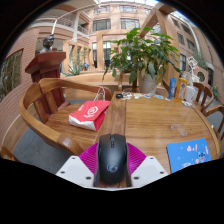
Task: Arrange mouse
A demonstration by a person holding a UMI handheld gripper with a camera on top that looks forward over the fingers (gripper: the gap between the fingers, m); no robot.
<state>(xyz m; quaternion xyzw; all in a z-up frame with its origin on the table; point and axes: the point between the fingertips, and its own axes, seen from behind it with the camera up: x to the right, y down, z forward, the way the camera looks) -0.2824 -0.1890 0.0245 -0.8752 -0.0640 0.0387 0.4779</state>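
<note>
Right now the gripper (pixel 112 172) has its two fingers clamped on a black mouse (pixel 112 157), one pink pad (pixel 86 158) pressed against each side of it. The mouse points forward along the fingers, its scroll wheel showing on top, and it sits low over the near edge of a round wooden table (pixel 150 118); whether it touches the wood or hangs just above it cannot be told.

On the table, just ahead of the mouse and off to its left, lies a red pouch (pixel 90 113) with a white round mark on it, close to the table's left edge. Near the right edge, just beside the right finger, lies a blue booklet (pixel 189 153). At the far edge stands a leafy green plant (pixel 143 55) in a pot, and to the right of it a few bottles (pixel 186 90) stand together. A curved wooden chair (pixel 42 108) is drawn up at the table's left side. Beyond the table rises a multi-storey building (pixel 110 25) with balconies.
</note>
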